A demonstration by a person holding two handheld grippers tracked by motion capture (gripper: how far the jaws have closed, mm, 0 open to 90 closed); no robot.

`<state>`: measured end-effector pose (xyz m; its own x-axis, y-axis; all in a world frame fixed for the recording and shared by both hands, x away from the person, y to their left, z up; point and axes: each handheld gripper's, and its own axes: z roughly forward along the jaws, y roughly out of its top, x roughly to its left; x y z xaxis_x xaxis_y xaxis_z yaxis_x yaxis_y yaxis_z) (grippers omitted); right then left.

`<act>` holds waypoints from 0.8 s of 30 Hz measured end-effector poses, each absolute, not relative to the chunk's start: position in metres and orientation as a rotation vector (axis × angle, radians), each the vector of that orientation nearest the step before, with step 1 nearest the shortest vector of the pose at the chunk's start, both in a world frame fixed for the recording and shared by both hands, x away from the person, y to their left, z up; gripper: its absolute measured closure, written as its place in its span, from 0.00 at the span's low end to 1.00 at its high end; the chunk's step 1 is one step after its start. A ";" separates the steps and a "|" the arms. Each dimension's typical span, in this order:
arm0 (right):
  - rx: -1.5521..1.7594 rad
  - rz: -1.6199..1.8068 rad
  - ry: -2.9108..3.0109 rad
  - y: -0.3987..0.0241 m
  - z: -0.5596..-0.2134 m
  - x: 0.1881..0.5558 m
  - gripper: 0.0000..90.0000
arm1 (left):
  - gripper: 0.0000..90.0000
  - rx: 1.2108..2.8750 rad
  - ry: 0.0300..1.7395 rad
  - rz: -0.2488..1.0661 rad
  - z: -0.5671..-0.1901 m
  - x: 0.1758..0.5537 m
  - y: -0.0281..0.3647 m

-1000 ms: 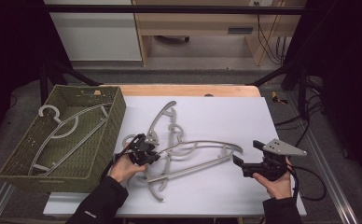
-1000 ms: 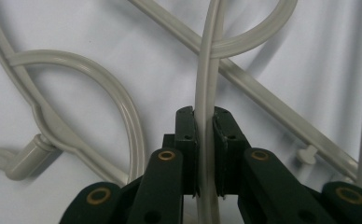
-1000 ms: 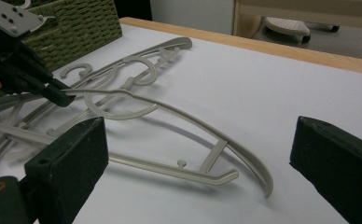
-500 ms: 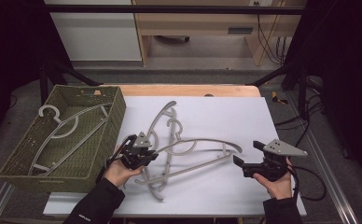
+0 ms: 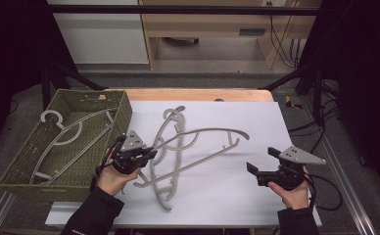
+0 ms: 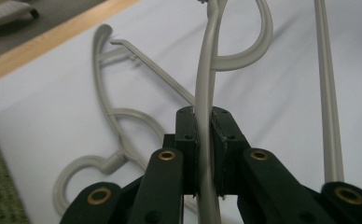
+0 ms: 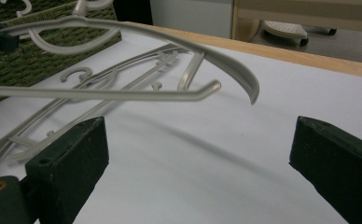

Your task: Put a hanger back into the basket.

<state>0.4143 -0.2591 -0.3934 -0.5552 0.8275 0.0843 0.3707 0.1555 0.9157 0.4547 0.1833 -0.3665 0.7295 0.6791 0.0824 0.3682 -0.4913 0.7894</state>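
High view, left gripper (image 5: 151, 154) jaws clamped on grey hanger (image 5: 202, 133), right gripper (image 5: 262, 160) jaws apart

Bare white sheet (image 5: 256, 142) lies open rightward; the basket (image 5: 122, 115) wall blocks the left.

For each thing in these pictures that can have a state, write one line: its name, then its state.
Left gripper: shut on the lifted hanger.
Lifted hanger: gripped, far end raised off the table.
Second hanger: flat on the white table.
Basket hanger: lying inside the green basket.
Right gripper: open, holding nothing.
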 end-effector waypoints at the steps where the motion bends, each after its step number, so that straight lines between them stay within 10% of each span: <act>1: 1.138 1.383 1.997 -0.259 -0.393 0.414 0.05 | 0.91 2.126 0.789 0.503 -0.364 0.454 0.185; 24: 1.131 1.378 1.998 -0.258 -0.392 0.414 0.05 | 0.91 2.004 0.841 0.682 -0.290 0.446 0.245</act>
